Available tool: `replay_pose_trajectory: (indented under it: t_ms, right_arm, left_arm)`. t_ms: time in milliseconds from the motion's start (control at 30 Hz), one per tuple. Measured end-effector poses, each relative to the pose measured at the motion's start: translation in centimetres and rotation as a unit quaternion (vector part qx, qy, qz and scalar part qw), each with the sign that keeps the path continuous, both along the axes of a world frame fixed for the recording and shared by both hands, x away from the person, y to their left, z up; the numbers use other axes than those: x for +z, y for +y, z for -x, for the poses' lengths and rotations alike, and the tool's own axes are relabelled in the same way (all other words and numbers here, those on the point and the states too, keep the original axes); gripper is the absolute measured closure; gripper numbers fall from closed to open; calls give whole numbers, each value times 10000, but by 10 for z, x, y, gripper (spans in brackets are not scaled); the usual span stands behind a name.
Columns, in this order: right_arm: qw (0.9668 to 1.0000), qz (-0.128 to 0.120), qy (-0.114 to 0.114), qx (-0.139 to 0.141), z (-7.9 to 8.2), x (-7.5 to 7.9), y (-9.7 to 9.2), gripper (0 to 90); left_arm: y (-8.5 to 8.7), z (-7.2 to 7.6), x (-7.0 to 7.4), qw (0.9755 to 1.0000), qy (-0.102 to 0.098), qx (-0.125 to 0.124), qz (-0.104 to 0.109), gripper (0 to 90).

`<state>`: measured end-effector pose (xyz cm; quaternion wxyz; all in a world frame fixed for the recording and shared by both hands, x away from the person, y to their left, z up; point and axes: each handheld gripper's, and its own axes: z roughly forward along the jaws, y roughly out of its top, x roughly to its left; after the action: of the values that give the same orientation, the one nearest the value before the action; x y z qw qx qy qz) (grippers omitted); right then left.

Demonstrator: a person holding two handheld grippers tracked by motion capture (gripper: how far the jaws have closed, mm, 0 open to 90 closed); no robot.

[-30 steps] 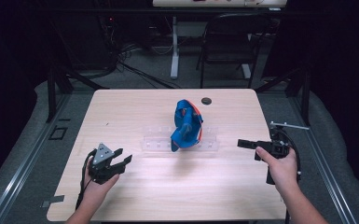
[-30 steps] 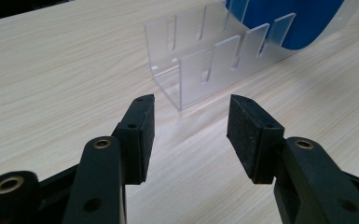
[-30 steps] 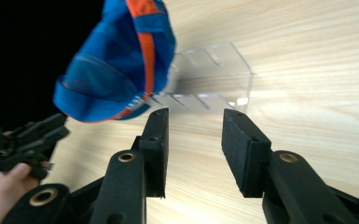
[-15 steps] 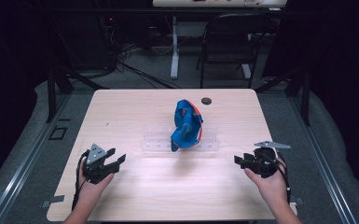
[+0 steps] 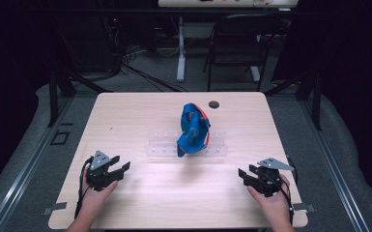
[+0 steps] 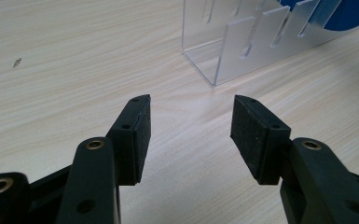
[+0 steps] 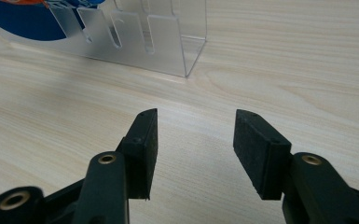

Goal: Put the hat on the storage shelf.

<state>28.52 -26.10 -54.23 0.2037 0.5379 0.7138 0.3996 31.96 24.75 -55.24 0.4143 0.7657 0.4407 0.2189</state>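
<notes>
Right, at the middle of your tabletop [image 5: 140, 116] a blue object with orange trim [image 5: 193, 128] sits in a clear slotted acrylic rack [image 5: 162, 147] that lies crosswise; what the object is cannot be told. Just behind it, toward the far edge, lies a small dark round disc [image 5: 214, 104]. Your left gripper [image 5: 115, 169] rests near the front left corner, well apart from the rack, its jaws spread wide with bare wood between them; in the left gripper view the rack's end [image 6: 233, 42] stands ahead and to the right. Your right gripper [image 5: 247, 175] sits near the front right corner, jaws likewise spread and holding nothing. Beyond the tabletop a dark chair [image 5: 234, 43] stands on the floor.
</notes>
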Motion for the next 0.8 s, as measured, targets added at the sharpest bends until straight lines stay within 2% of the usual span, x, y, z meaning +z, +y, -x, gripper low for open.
replay_pose_trajectory:
  t_ms: [133, 233, 433, 667, 800]
  right_arm:
    - [9999, -88, -125, -34, 4, -5, -2, 501]
    - [9997, -44, -234, -70, 9, -12, -3, 511]
    - [9991, -107, -395, -71, 19, -23, -5, 521]
    - [9983, -176, -527, -195, 23, -26, -13, 518]
    - [9976, -66, -661, -210, 24, -26, -15, 511]
  left_arm:
    - [-2, 0, -2, 10000, 8, -57, -49, 484]
    - [-5, 0, -3, 9999, 6, -105, -83, 485]
    - [-9, 1, -4, 9998, 12, -206, -40, 485]
    - [-15, 1, -5, 9995, 5, -316, -58, 485]
    - [-20, 2, -7, 9990, -32, -426, -130, 485]
